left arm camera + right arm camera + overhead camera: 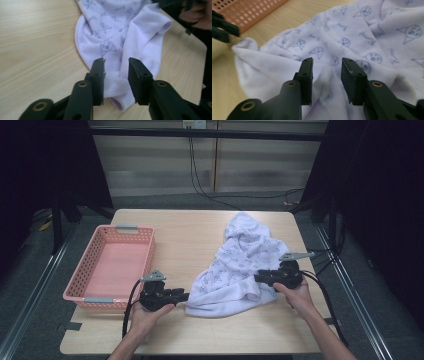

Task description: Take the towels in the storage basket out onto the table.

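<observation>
Cloth (pixel 240 270) on table (pixel 190 240), outside pink basket (pixel 107 265); both grippers' jaws parted, unclamped.

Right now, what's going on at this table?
A person works a printed white cloth that lies crumpled on the wooden table, with a hand-held gripper in each hand. The left hand-held gripper sits at the cloth's near-left hem, the right hand-held gripper at its right side. In both gripper views the jaws stand apart with cloth between them and the pads do not press on it, so the cloth is not gripped. A pink basket stands at the left with nothing in it.
</observation>
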Demonstrator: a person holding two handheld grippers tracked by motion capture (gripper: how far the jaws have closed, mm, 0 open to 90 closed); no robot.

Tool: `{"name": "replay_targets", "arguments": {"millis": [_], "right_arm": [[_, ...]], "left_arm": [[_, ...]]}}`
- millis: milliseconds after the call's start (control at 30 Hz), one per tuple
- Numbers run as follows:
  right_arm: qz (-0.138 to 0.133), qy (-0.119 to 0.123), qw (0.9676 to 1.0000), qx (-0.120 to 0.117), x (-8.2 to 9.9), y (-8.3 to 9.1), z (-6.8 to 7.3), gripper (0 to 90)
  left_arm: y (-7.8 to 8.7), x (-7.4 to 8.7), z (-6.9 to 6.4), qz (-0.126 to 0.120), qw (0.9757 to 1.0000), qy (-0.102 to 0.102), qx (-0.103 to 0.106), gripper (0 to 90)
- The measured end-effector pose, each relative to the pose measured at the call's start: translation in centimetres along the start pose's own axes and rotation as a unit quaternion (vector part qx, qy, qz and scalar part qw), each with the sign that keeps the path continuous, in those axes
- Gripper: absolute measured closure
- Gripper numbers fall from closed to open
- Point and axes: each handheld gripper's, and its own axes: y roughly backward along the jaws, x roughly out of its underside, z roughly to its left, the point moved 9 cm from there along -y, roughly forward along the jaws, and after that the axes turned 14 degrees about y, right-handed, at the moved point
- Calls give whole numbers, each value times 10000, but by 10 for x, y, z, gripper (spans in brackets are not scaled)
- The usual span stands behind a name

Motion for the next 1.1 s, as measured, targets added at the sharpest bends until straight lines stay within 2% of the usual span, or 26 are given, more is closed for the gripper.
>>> {"name": "replay_targets", "arguments": {"millis": [33, 100, 133, 167, 200, 267, 300, 333, 367, 433, 467, 500, 533, 567, 633, 667, 700, 733, 767, 833, 900, 933, 967, 1033, 1100], "right_arm": [[-126, -33, 9999, 75, 2, 15, 6, 607], [-251, -64, 9996, -102, 9, 27, 20, 630], [-251, -64, 9996, -102, 9, 27, 20, 630], [-149, -82, 9996, -219, 23, 30, 34, 631], [-149, -82, 9996, -219, 23, 30, 34, 631], [30, -26, 9997, -260, 37, 25, 46, 589], [121, 31, 9993, -344, 43, 15, 51, 563], [139, 61, 9993, -332, 43, 11, 51, 550], [127, 92, 9995, -287, 42, 6, 50, 540], [215, 122, 9995, -170, 42, -3, 45, 540], [254, 114, 9996, -71, 42, -7, 41, 574], [239, 89, 9997, 58, 40, -9, 36, 659], [177, 69, 9996, 185, 37, -8, 30, 742], [177, 69, 9996, 185, 37, -8, 30, 742], [-20, 76, 9986, 527, 26, 1, 16, 886], [-165, -25, 9977, 654, 18, 9, 7, 889], [-227, -18, 9972, 711, 13, 14, 3, 890], [-262, 80, 9948, 976, 3, 25, -10, 890], [-262, 80, 9948, 976, 3, 25, -10, 890], [-375, -18, 9935, 1074, -8, 32, -26, 859], [-383, -65, 9938, 1039, -9, 30, -30, 829], [-291, -46, 9939, 1062, -9, 22, -36, 751], [-246, -86, 9941, 1048, -7, 17, -39, 724], [-172, -135, 9943, 1040, -4, 9, -41, 677], [-190, -151, 9944, 1030, -4, 7, -40, 587]], "left_arm": [[-1, 0, 1, 15, 10000, -21, 18, 739], [-1, -1, 2, 42, 9999, -30, 87, 758], [-2, -1, 3, 23, 10000, 1, 82, 758], [-1, 0, 4, -1, 10000, 1, 40, 770], [-1, 1, 3, 3, 10000, -9, 84, 770], [0, 2, 3, -33, 9999, 17, 111, 770], [-3, 5, 3, -17, 10000, -5, 68, 750], [-3, 5, 3, -17, 10000, -5, 68, 744], [-4, 5, 3, 9, 9999, -86, 112, 741], [-6, 4, 4, -16, 9999, -102, 116, 718], [-6, 4, 4, -16, 9999, -102, 116, 709], [-7, 4, 5, -8, 9999, -81, 135, 708], [-9, 6, 7, 57, 9999, -154, 51, 709], [-9, 6, 7, 57, 9999, -154, 51, 710], [-11, 8, 8, 110, 9998, -154, 2, 718], [-12, 8, 9, 151, 9998, -162, -24, 724], [-13, 9, 8, 157, 9998, -138, -24, 727], [-14, 9, 8, 172, 9998, -137, -21, 724], [-15, 10, 7, 211, 9997, -113, -19, 724], [-17, 12, 6, 269, 9995, -151, 20, 696], [-17, 11, 5, 225, 9996, -146, 21, 681], [-14, 6, 5, 131, 9998, -152, 30, 679], [-14, 6, 5, 131, 9998, -152, 30, 675], [-10, -2, 11, -12, 10000, -3, -48, 664], [-7, -7, 15, -106, 9999, 17, -40, 659]]}}
